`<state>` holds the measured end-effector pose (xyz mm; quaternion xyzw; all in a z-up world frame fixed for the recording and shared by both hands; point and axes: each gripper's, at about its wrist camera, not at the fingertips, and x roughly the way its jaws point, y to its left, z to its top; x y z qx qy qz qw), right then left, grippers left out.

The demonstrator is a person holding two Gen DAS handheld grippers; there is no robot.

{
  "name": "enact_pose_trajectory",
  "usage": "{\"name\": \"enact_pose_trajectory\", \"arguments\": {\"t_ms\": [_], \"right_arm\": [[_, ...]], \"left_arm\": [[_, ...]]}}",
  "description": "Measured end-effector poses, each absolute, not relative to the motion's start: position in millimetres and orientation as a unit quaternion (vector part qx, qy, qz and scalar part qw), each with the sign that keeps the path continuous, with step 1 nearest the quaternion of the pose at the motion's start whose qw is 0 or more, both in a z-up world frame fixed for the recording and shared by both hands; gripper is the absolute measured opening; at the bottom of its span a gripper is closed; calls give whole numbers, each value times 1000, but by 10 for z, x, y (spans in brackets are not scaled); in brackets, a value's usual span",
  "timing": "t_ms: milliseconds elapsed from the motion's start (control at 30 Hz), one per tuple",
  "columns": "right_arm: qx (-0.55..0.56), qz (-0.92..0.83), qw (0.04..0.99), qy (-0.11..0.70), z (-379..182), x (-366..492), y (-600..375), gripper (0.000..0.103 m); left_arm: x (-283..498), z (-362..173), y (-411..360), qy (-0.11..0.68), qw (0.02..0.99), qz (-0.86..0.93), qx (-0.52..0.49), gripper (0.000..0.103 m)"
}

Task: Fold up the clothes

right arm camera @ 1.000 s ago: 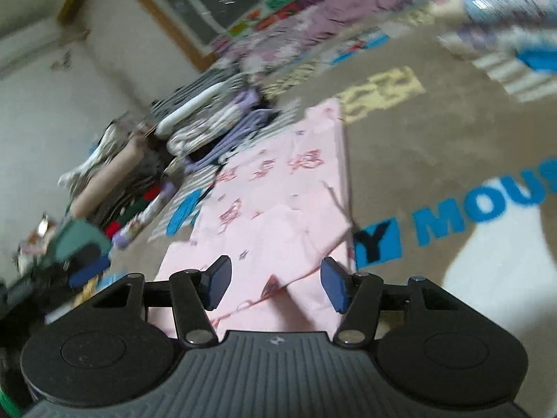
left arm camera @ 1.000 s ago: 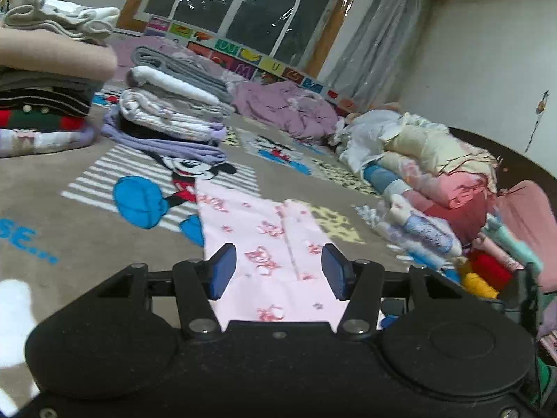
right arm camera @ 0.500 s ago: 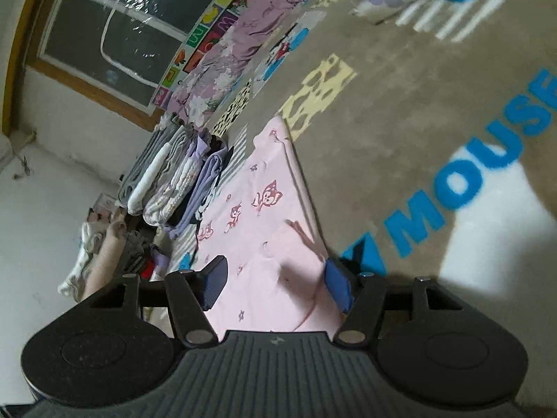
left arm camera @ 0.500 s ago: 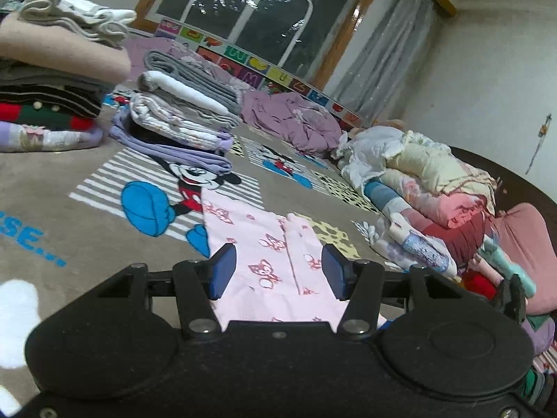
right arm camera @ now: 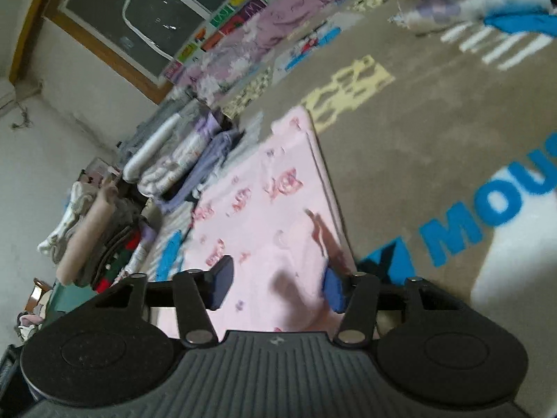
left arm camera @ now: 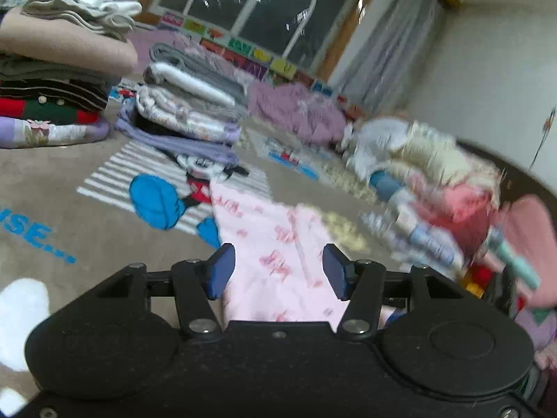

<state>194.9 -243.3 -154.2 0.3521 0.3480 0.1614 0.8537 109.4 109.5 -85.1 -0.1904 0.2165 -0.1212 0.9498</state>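
Observation:
A pale pink garment with a darker pink print (left arm camera: 275, 244) lies flat on the printed carpet (left arm camera: 87, 230), its near end running under both grippers. My left gripper (left arm camera: 278, 269) hangs just over that near end, open, and the cloth shows between the blue pads (left arm camera: 220, 271) without touching them. In the right wrist view the same pink garment (right arm camera: 264, 216) stretches away to the upper left. My right gripper (right arm camera: 276, 286) is low over the garment's near right part, its jaws closing with the cloth below and between them. The pads do not press on it.
Stacks of folded clothes (left arm camera: 181, 115) and thick folded blankets (left arm camera: 52, 80) stand at the far left. A heap of unfolded clothes (left arm camera: 435, 188) lies to the right and a purple bundle (left arm camera: 296, 111) under the window. Bare carpet (right arm camera: 435, 146) lies right of the garment.
The right gripper has rolled and moved closer over the garment's near end, and its jaws stand a little narrower. The left gripper has barely moved and stays open.

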Motion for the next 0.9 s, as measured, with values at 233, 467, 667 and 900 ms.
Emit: {"name": "enact_pose_trajectory", "arguments": {"t_ms": [233,467,667,900], "right_arm": [[303,204,878,310,-1319,1918,-2257,10],[309,235,884,261,-895,1924,-2296,10],[323,243,879,254,-713,2035,-2409,10],[342,247,874,240,-573,2025,-2543,10]], "left_arm": [[1200,-1076,1078,291,942,-93,-140,55],[1076,-993,934,280,940,-169,-101,57],[1037,-1103,722,312,931,-184,-40,58],[1058,-1286,437,351,922,-166,-6,58]]}}
